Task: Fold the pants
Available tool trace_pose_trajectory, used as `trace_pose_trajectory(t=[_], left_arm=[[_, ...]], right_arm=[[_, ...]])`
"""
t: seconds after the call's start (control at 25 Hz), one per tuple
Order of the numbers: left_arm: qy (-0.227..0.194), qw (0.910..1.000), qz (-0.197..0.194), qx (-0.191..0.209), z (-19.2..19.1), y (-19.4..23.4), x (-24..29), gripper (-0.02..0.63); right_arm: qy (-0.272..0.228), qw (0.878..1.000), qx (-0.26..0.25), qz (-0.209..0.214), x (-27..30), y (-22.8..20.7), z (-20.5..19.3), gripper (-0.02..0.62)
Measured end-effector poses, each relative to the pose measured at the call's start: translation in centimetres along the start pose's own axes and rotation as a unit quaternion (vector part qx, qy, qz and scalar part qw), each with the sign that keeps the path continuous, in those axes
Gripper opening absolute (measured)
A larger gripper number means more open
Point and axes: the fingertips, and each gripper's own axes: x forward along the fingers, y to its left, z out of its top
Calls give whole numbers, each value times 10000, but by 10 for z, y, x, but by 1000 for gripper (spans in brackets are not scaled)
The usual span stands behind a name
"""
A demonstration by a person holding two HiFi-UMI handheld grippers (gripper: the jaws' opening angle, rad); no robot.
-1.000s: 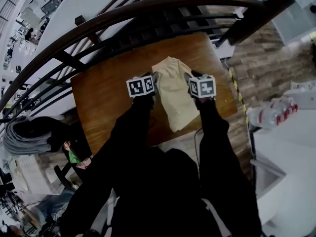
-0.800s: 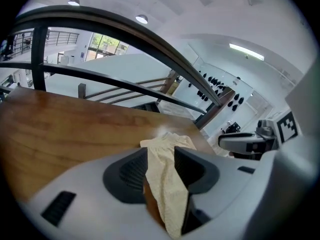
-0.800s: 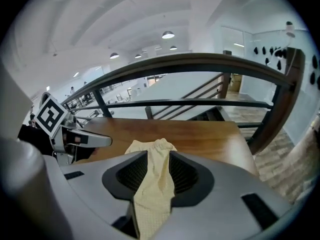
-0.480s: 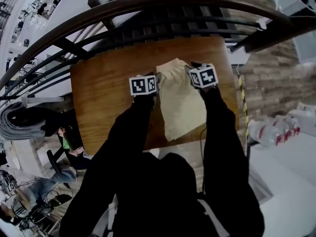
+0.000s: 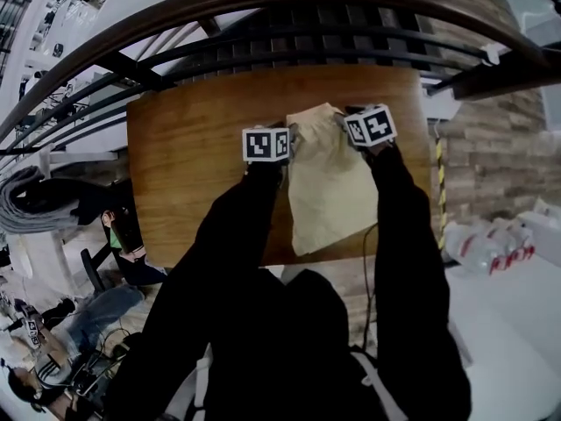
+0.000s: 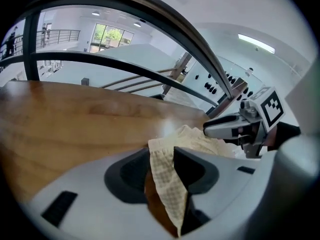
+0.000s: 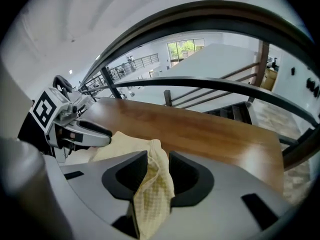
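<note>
Pale yellow checked pants lie lengthwise on the wooden table, their near end hanging over the front edge. My left gripper is shut on the far left corner of the cloth. My right gripper is shut on the far right corner. Both hold the far end just above the tabletop. Each gripper view shows the other gripper across the bunched fabric: the right gripper and the left gripper.
A dark curved railing with bars runs close behind the table's far edge. To the right are a brick-patterned floor and packed bottles. A person sits below at the left.
Both grippers have moved slightly farther across the table with the pants' far end, and the head view has shifted, so the table sits higher in frame.
</note>
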Motion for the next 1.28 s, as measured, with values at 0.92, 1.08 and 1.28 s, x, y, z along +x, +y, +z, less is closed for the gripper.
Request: trace_pose_trajectory(t=[0.92,1.08,1.28], left_arm=[[12,9959,98,897,0,-1,-3,23],[-57,9949,90,1002,6,-10,-13,20],[-159,9933,34,1148,10,-32,-17,18]], right_arm=[[215,9983,-536,-23,19,8,-3,9],[163,9982,-577,-66,2,10,1,9],[56,9984,-550,-139,-22,2,-2,8]])
